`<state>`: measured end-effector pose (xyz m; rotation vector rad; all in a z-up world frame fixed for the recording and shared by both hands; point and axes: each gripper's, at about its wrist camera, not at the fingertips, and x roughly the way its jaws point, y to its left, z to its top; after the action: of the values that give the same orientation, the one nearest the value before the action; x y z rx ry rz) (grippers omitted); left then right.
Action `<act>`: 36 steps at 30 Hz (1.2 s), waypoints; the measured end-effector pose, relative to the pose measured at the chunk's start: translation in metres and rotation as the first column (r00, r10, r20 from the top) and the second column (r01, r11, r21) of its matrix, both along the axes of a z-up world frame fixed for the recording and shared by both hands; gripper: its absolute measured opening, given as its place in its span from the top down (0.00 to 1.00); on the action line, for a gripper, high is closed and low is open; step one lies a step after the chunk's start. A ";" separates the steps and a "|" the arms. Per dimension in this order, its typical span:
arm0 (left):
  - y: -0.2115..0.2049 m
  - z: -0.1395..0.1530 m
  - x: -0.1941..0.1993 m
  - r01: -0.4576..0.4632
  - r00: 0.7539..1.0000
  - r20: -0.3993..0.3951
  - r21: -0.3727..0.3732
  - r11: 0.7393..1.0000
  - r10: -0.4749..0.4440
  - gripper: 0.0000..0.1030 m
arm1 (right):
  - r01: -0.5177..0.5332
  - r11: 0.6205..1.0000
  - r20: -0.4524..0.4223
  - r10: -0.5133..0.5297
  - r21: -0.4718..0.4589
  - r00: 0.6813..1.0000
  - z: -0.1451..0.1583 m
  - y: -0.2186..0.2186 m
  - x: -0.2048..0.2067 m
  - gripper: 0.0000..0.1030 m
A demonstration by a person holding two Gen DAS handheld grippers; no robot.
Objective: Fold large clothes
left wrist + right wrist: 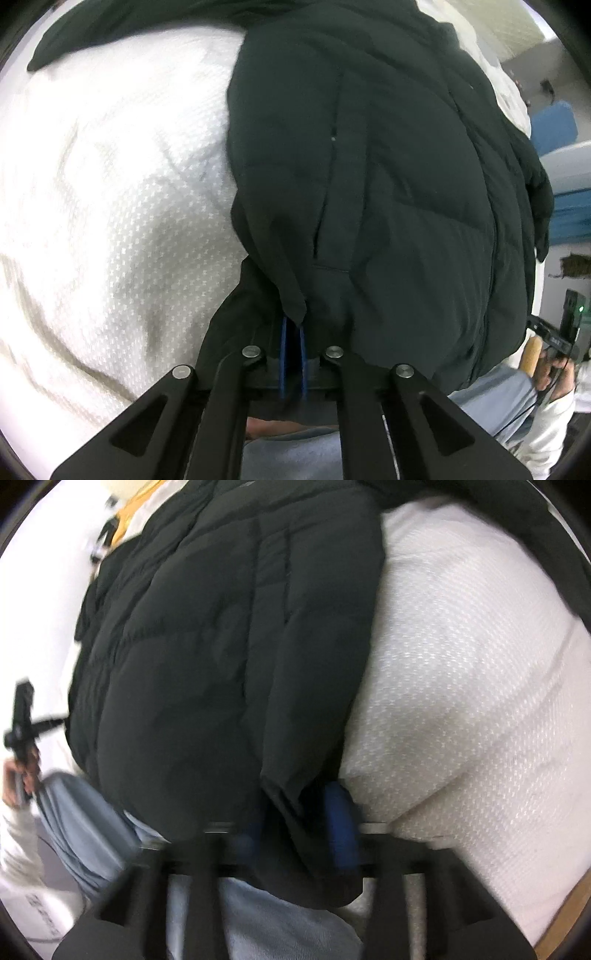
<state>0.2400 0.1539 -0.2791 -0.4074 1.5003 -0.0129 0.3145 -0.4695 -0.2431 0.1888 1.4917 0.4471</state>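
- The black puffer jacket (369, 177) lies spread over the white mattress (110, 206), its hem hanging off the near edge toward the person; the bulk is heavy and slippery-looking, so in my judgement the main risk is that a lift drags the whole jacket off the mattress rather than folding it; uneven pull from the 2 grippers would cause that.
- The left gripper (293, 341) has its blue fingers (283, 354) pressed nearly together on a thin fold of the jacket's hem; the bite looks shallow, so the cloth could slide out once the padded weight loads it.
- The right gripper (301, 834) also grips the jacket's hem, with 1 blue finger (341, 827) showing beside the cloth and the other mostly hidden under it; this view is motion-blurred, so I cannot tell how deep the pinch is; a fast swing could yank the fabric free.
- If 1 side slips, the fold would skew and the quilted panels would bunch against the jacket's zip line.
- The left view alone shows the jacket's pocket slit (325, 206) and, right of the jacket, the person's right hand (550, 369) on a handle.
- The right view alone shows a yellow item (123, 520) beyond the jacket's far left, and the left hand (22, 771) left of the jacket.
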 end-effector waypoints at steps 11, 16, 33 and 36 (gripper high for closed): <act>0.011 -0.023 0.021 -0.004 1.000 -0.013 -0.101 0.995 0.002 0.14 | 0.035 0.993 -0.089 -0.025 0.115 0.996 -0.037 0.001 0.026 0.23; -0.003 -0.025 0.030 0.021 0.999 0.051 -0.216 0.976 -0.010 0.42 | -0.021 0.985 -0.063 0.032 0.174 0.998 -0.028 0.018 0.016 0.79; -0.021 0.015 -0.001 0.080 0.994 0.082 -0.102 0.992 -0.071 0.91 | -0.249 0.967 0.031 0.251 -0.061 0.967 0.008 0.054 -0.035 0.93; -0.027 0.021 0.008 0.062 0.995 0.078 -0.070 0.996 -0.056 0.86 | -0.206 0.977 0.024 0.207 -0.049 0.978 0.005 0.048 -0.027 0.87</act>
<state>0.2484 0.1273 -0.2576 -0.4164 1.4393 -0.1284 0.2877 -0.4214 -0.2384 -0.0099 1.4976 0.5787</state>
